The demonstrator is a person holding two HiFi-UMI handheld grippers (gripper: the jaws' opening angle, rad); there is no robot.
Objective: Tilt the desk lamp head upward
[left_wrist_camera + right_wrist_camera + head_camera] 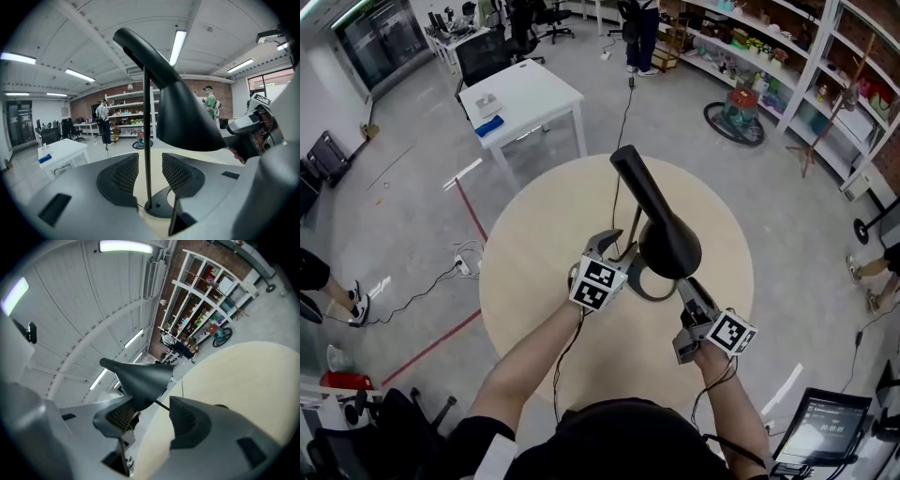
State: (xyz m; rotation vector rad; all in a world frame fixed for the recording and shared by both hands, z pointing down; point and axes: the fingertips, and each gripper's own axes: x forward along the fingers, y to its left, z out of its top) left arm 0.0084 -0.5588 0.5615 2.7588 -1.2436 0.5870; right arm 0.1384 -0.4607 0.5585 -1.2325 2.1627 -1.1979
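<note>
Left gripper (150,171): jaws apart. The lamp's thin pole (146,131) stands between the pads, clear of both, and the base (159,206) rests on the round table (534,272) just beyond the jaw tips. The lamp head (183,112) sits above and ahead of this gripper, tilted with its wide mouth downward.

Right gripper (150,413): jaws wide apart, nothing clamped. The lamp head is just ahead of its tips; contact cannot be confirmed.

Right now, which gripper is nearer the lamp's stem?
Left. The left gripper has the stem in the gap between its open jaws; the right gripper sits off at the lamp head, jaws open.
</note>
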